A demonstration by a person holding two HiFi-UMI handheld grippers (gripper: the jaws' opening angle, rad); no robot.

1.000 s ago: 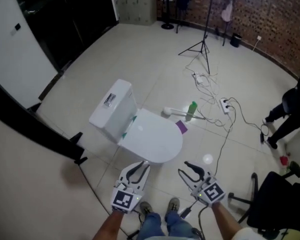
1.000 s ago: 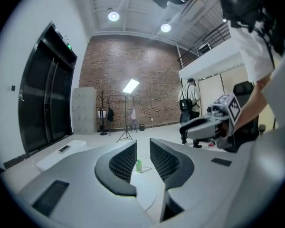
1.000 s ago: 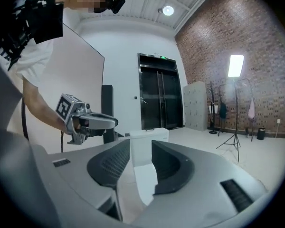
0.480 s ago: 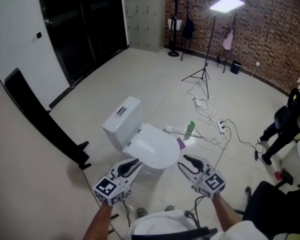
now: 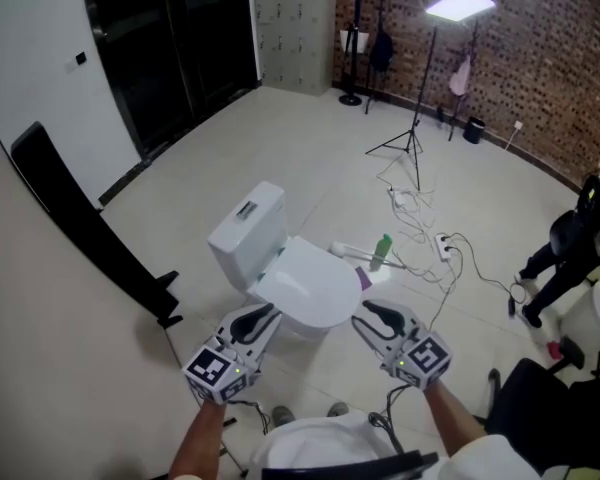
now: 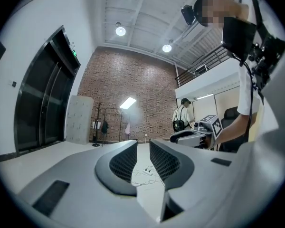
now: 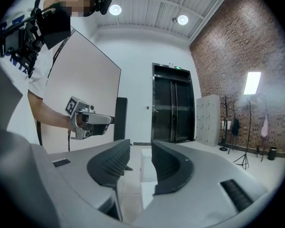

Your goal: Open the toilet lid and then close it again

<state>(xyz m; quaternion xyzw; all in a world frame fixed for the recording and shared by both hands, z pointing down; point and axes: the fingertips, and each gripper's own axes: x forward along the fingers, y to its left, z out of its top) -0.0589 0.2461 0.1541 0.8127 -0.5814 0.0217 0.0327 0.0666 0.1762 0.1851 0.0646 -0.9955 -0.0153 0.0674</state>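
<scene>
On the near side of the closed toilet lid (image 5: 305, 286) — left gripper (image 5: 261, 315) and right gripper (image 5: 366, 314) hover, jaws apart (both empty).

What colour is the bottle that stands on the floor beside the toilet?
The bottle is green. It shows best in the head view.

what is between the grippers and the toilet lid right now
Nothing visible. The left gripper and right gripper hover open and empty just in front of the closed toilet lid, with only open air between. The green bottle sits beyond it, out of the path.
</scene>
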